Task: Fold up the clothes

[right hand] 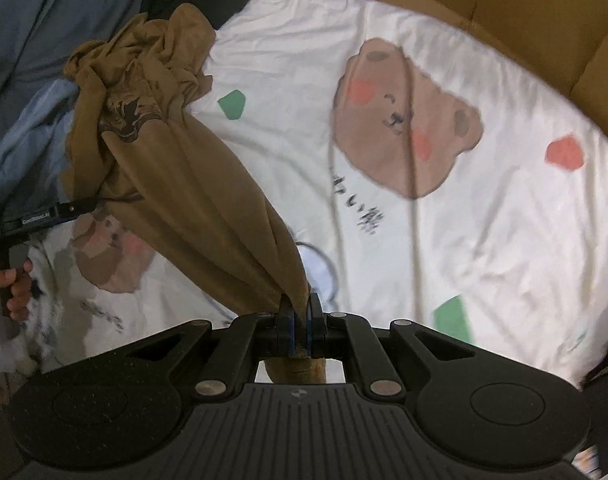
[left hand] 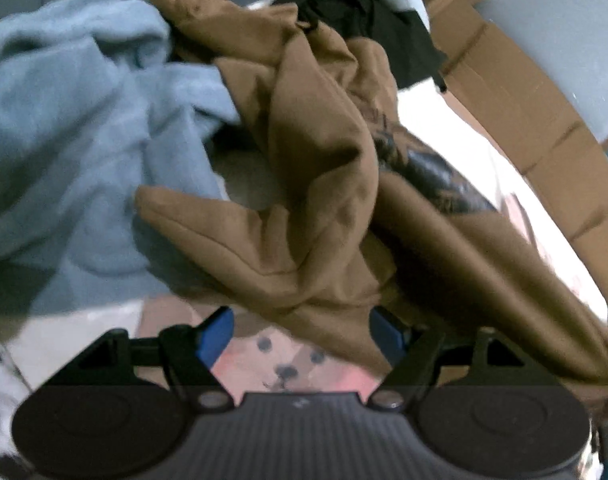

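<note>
A brown garment (left hand: 316, 200) with a black print lies crumpled on the bed sheet, one end lifted. My right gripper (right hand: 299, 320) is shut on a bunched end of this brown garment (right hand: 191, 184). The cloth stretches taut from the pads up and left to a wrinkled heap. In the left wrist view my left gripper (left hand: 301, 334) stands open just above the sheet. A fold of the brown cloth hangs over its right blue pad (left hand: 388, 332), and the pads do not press on it. A hand (right hand: 11, 284) holds the left tool's black frame (right hand: 43, 216) at the left edge.
A light blue fleece garment (left hand: 75, 128) lies left of the brown one, with a black garment (left hand: 364, 20) behind it. The white bear-print sheet (right hand: 484, 220) spreads to the right. Cardboard boxes (left hand: 524, 112) line the far right edge.
</note>
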Tool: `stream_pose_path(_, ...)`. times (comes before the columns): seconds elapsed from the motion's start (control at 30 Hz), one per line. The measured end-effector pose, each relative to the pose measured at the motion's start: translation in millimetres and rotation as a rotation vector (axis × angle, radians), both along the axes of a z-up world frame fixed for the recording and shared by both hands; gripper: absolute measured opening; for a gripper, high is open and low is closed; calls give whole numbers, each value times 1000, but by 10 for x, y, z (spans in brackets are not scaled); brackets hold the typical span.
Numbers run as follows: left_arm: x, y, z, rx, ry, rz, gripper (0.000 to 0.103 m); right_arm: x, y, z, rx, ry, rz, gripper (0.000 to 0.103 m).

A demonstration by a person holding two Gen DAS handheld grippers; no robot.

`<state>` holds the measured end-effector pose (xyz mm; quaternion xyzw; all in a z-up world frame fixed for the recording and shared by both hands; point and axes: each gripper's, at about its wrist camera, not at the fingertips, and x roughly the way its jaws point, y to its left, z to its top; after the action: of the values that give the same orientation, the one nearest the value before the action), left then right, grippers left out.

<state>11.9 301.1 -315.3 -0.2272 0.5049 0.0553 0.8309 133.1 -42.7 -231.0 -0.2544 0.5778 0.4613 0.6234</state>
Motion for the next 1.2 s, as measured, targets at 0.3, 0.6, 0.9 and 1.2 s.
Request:
stream_pose_path(0.3,21,-354,-235,-7,51,-116,77,249,-165,19,-53,-38,40,3)
stream_pose_path(0.6,98,-498,-365,43,75,-159,77,517,-567,-31,-94,-45,-13,3)
stream_pose_path(0.9,108,-507,-366,102,31,-231,60,602,-761,-79,-86,-31,-27,3)
stream_pose_path(1.2,16,-363,-230,23,51,-243,12,690,-1131,-279,-82,-3,-85,3)
